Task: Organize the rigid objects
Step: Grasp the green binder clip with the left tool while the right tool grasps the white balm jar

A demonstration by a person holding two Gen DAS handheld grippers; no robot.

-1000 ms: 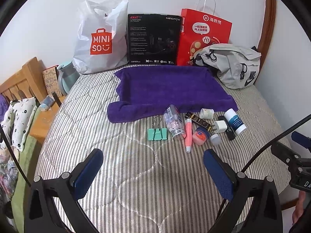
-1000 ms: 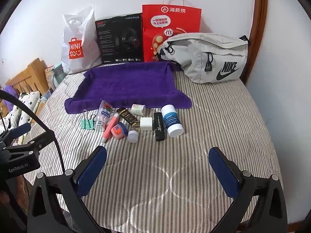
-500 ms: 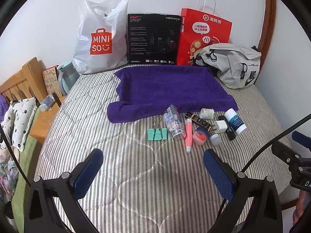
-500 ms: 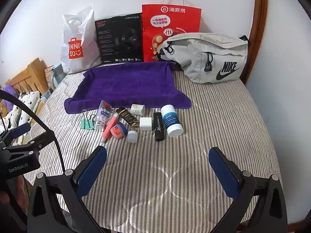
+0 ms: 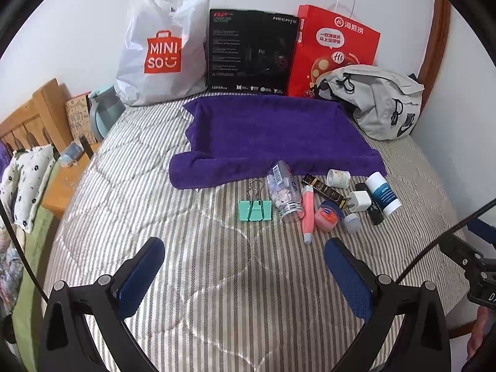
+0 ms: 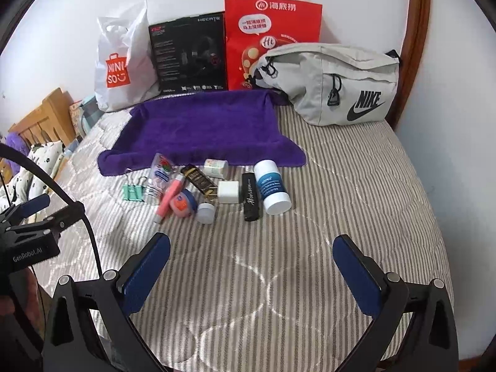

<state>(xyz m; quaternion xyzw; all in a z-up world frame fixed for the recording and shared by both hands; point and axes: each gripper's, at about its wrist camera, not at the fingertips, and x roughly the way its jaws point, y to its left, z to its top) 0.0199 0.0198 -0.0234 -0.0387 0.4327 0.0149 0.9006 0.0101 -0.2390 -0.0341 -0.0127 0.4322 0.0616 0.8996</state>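
Observation:
Small items lie in a row on the striped bed, just in front of a purple towel (image 5: 272,136) (image 6: 204,130): a green binder clip (image 5: 254,210) (image 6: 132,192), a clear jar of pills (image 5: 284,192), a pink tube (image 5: 307,214) (image 6: 169,200), a red tin (image 5: 327,215) (image 6: 183,204), a white charger plug (image 6: 228,191), a black stick (image 6: 250,197) and a white-and-blue bottle (image 6: 271,186) (image 5: 383,192). My left gripper (image 5: 245,252) hovers open, short of the clip. My right gripper (image 6: 251,248) hovers open, short of the black stick. Neither holds anything.
At the back wall stand a white Miniso bag (image 5: 161,49), a black box (image 5: 251,52) and a red paper bag (image 5: 334,49). A grey Nike pouch (image 6: 334,83) lies back right. A wooden headboard (image 5: 34,114) and a nightstand are at the left; the bed's right side meets a wall.
Both grippers have crept slightly forward toward the row of items. Nothing on the bed has moved.

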